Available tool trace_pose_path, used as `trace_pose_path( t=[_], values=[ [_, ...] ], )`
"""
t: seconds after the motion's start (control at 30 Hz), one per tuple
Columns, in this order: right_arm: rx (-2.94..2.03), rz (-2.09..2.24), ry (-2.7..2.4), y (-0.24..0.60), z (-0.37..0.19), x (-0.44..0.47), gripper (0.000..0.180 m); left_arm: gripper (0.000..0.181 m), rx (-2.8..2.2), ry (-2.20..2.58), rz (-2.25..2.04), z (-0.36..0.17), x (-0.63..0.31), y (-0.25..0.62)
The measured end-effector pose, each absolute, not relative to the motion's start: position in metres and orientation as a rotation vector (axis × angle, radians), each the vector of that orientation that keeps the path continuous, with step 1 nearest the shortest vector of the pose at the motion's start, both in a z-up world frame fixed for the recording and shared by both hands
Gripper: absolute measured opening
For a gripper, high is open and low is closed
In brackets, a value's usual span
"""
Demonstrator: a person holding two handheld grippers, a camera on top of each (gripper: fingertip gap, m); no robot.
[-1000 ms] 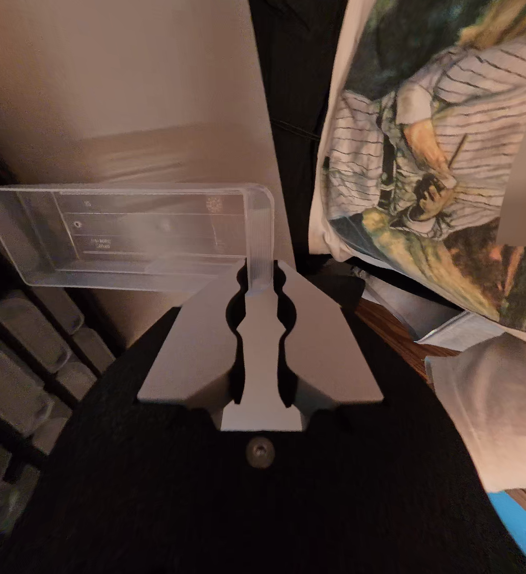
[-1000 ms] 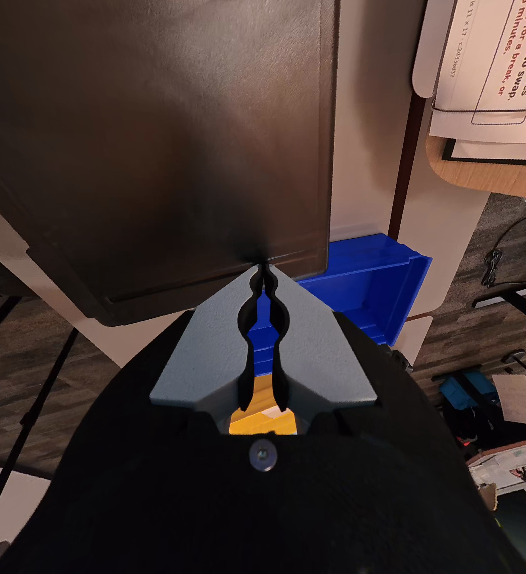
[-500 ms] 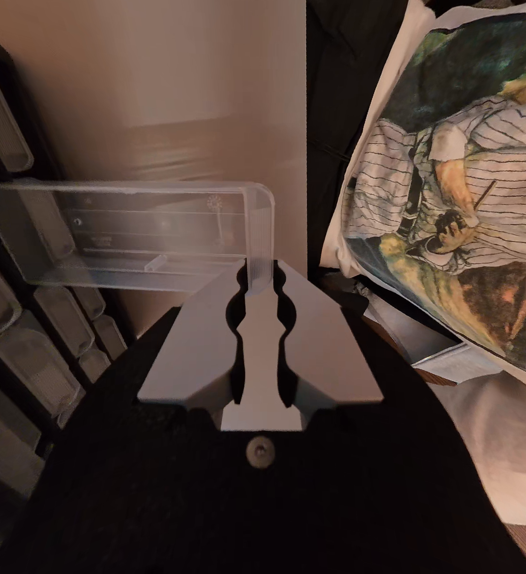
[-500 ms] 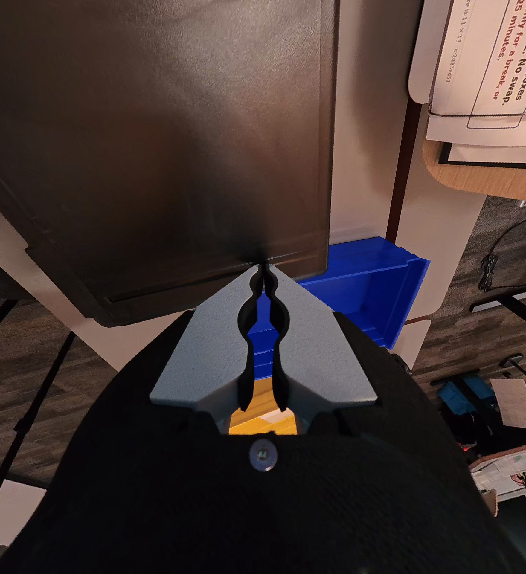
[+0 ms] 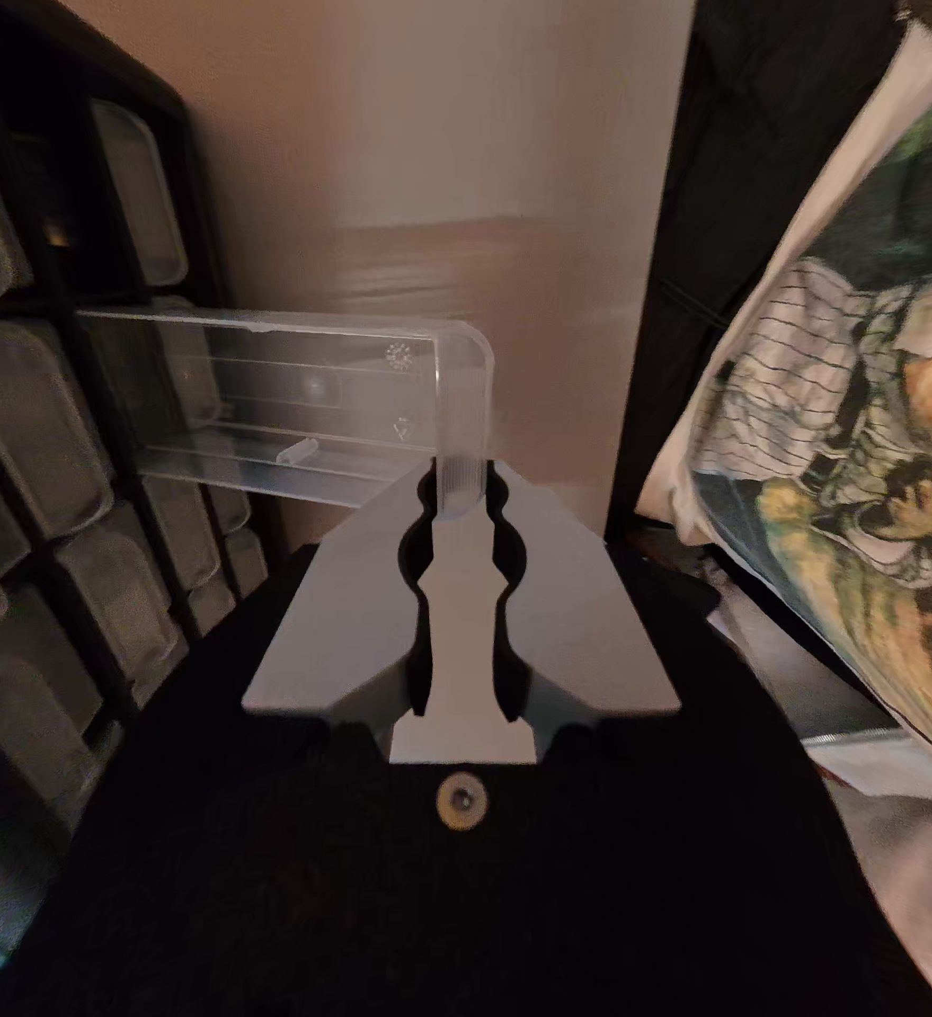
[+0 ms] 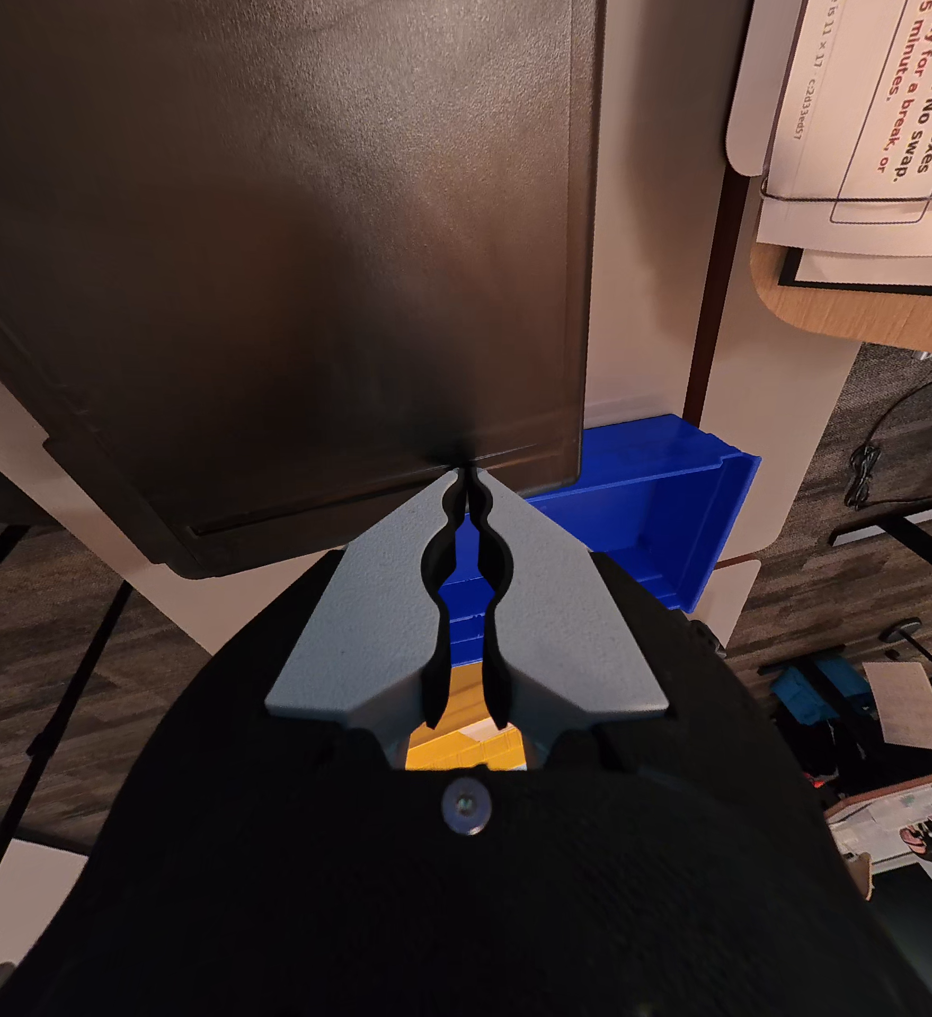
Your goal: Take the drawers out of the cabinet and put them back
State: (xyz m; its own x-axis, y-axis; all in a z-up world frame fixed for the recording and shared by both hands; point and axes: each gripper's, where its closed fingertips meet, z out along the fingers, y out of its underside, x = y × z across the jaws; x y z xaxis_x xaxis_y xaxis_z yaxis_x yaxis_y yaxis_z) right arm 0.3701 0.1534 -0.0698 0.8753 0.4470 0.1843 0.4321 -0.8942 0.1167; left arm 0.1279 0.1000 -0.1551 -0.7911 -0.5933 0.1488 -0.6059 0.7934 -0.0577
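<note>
Clear drawer is clamped by its ribbed front tab in the left gripper, its far end at the black cabinet front. Cabinet's dark panel edge is pinched by the right gripper, jaws nearly closed; blue bin behind.

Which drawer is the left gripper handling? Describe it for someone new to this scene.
Find the black cabinet of grey-looking drawers at left. One clear, empty drawer sticks out sideways from it, its ribbed front tab pinched by the left gripper; the others sit flush.
</note>
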Motion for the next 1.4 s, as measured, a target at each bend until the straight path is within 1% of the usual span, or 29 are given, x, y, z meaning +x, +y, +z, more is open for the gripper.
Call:
trace_pose_path(
  t=[0.13,0.37,0.57,0.67,0.83,0.9,0.93,0.97,1.03,1.2,1.4],
  values=[
    [2.973,0.313,0.695,0.153,-0.07,0.37,0.0,0.014,1.052,-3.001,0.107,-0.159,0.133,0.098],
    [2.984,0.33,0.704,0.153,-0.07,0.37,0.0,0.015,1.186,-3.371,-0.043,-0.188,0.144,0.096],
    [3.01,0.316,0.703,0.153,-0.069,0.37,0.0,0.019,1.141,-3.729,-0.179,-0.204,0.152,0.105],
    [2.991,0.321,0.704,0.153,-0.07,0.37,0.0,0.025,1.006,-4.005,-0.422,-0.197,0.163,0.113],
    [2.943,0.342,0.712,0.153,-0.07,0.37,0.0,0.027,0.972,-4.18,-0.394,-0.197,0.17,0.111],
    [2.936,0.343,0.709,0.153,-0.07,0.37,0.0,0.028,0.935,-4.271,-0.506,-0.187,0.173,0.115],
    [2.935,0.343,0.709,0.153,-0.07,0.37,0.0,0.018,0.914,-4.332,-0.557,-0.18,0.174,0.117],
    [2.935,0.344,0.71,0.153,-0.07,0.37,0.0,0.015,0.876,-4.383,-0.554,-0.176,0.174,0.116],
    [2.943,0.342,0.708,0.153,-0.07,0.37,0.0,0.015,0.897,-4.418,-0.486,-0.176,0.175,0.117],
    [2.972,0.328,0.7,0.153,-0.069,0.37,0.0,0.016,0.845,-4.504,-0.546,-0.176,0.183,0.122],
    [2.967,0.332,0.7,0.153,-0.07,0.37,0.0,0.016,0.73,-4.577,-0.746,-0.179,0.196,0.134]
  ],
)
